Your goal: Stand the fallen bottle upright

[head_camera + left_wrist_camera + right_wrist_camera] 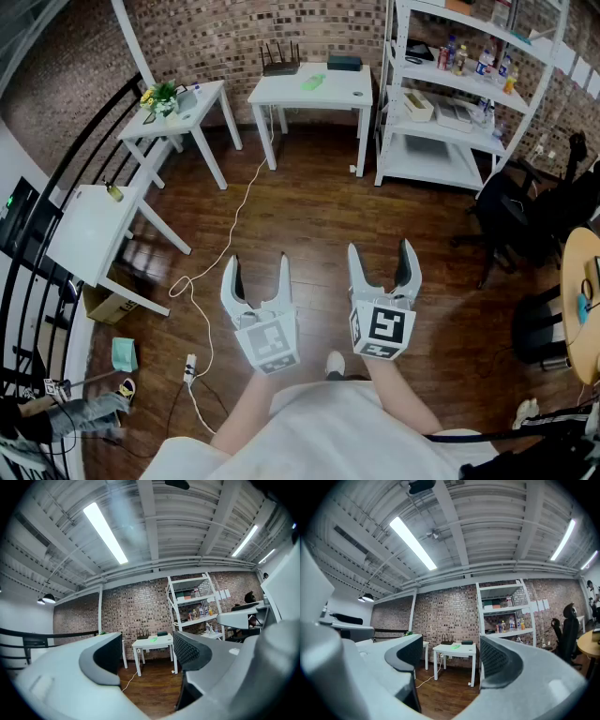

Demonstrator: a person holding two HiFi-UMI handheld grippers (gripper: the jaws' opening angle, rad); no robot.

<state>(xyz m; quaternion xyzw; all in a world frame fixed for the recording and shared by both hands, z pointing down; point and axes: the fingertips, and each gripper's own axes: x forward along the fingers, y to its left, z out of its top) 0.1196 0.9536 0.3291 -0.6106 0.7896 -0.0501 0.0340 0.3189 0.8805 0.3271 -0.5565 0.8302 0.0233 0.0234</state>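
Note:
A green bottle [313,82] lies on its side on the white table [342,92] against the brick wall, far across the room. It shows small between the jaws in the left gripper view [153,639] and in the right gripper view [456,646]. My left gripper [258,264] [147,656] and right gripper [381,251] [452,656] are held level side by side over the wooden floor, well short of that table. Both are open, with nothing between their pads.
A router [280,61] and a dark box [344,63] share the bottle's table. A white shelf unit [469,84] with bottles stands to its right, and a small table with flowers [161,97] to its left. A cable [225,253] crosses the floor. A black office chair [511,211] stands at the right.

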